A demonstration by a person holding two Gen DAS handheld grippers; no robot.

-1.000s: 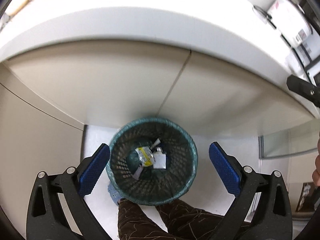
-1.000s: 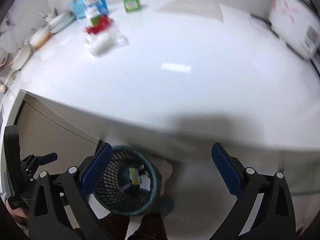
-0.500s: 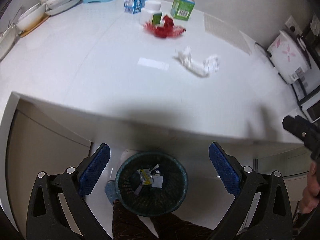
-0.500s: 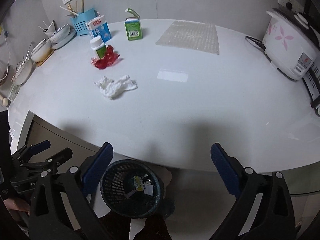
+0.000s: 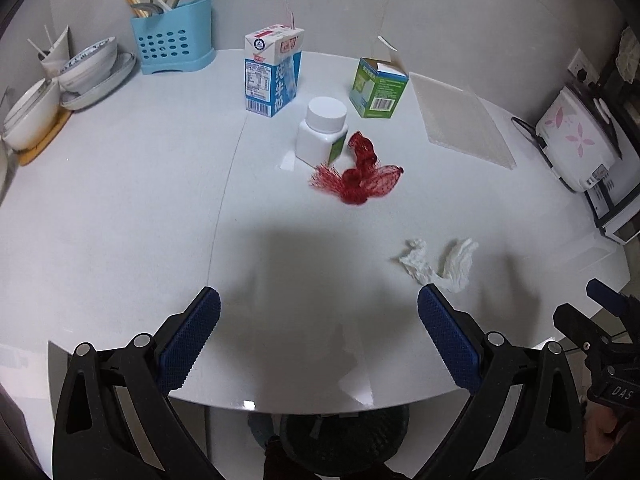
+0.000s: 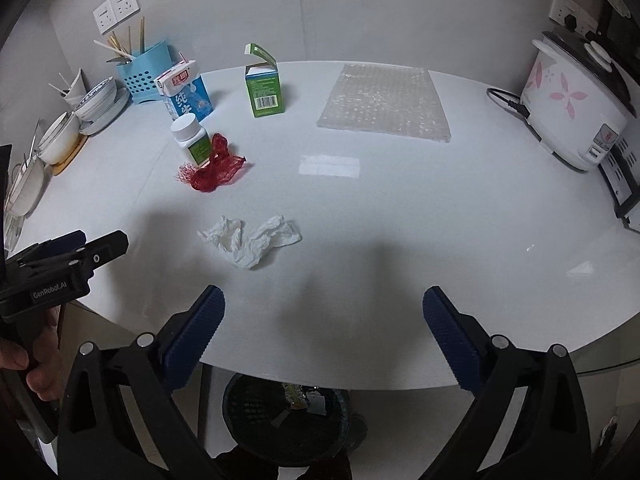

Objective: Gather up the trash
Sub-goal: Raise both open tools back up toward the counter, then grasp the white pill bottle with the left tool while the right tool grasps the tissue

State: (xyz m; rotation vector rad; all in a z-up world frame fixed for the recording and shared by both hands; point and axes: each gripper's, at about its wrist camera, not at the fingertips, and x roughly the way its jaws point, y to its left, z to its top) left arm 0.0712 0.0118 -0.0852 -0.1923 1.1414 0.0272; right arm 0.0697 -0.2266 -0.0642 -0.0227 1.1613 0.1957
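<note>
A crumpled white tissue (image 5: 440,263) lies on the white table (image 5: 120,220), also in the right wrist view (image 6: 250,238). A red mesh net (image 5: 358,178) lies beside a white pill bottle (image 5: 322,134); the net also shows in the right wrist view (image 6: 214,168). A blue milk carton (image 5: 272,74) and a green carton (image 5: 378,88) stand behind. A dark mesh bin (image 6: 280,416) with scraps sits on the floor under the table edge. My left gripper (image 5: 318,340) is open and empty above the near edge. My right gripper (image 6: 322,336) is open and empty too.
A blue utensil holder (image 5: 172,46) and stacked bowls (image 5: 84,70) stand at the back left. A bubble wrap sheet (image 6: 384,102) lies at the back. A rice cooker (image 6: 576,100) stands at the right.
Both grippers have risen and tilted up from over the bin to over the tabletop. Both stayed open and empty.
</note>
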